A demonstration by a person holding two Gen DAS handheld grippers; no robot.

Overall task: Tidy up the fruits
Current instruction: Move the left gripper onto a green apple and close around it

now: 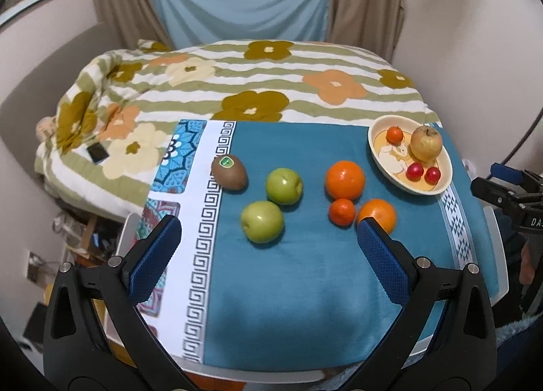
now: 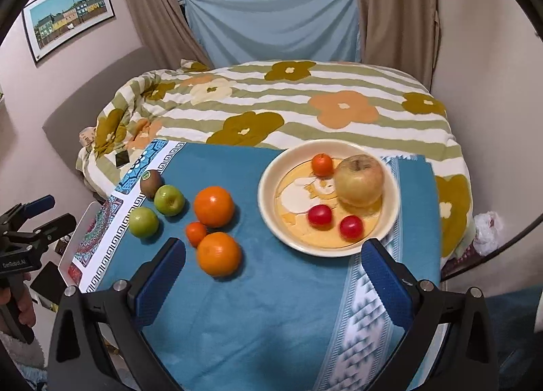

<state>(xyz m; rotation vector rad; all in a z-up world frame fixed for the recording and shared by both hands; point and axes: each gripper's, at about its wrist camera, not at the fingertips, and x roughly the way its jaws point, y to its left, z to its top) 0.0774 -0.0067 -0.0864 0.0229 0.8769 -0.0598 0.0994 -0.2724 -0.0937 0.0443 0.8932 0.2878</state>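
On the blue cloth lie a kiwi (image 1: 229, 172), two green apples (image 1: 283, 185) (image 1: 262, 221), two oranges (image 1: 344, 179) (image 1: 377, 215) and a small mandarin (image 1: 341, 211). A cream bowl (image 2: 271, 218) at the right holds a yellow apple (image 2: 359, 180), a small mandarin (image 2: 322, 164) and two red fruits (image 2: 319, 216) (image 2: 351, 226). My left gripper (image 1: 268, 238) is open and empty, above the cloth near the front green apple. My right gripper (image 2: 273, 260) is open and empty, just in front of the bowl and the near orange (image 2: 219, 253).
The small table's cloth (image 1: 305, 289) has a patterned white border at the left. A bed with a flowered blanket (image 1: 258, 85) lies behind it, with a dark phone (image 1: 97, 152) on it. Walls stand close at both sides.
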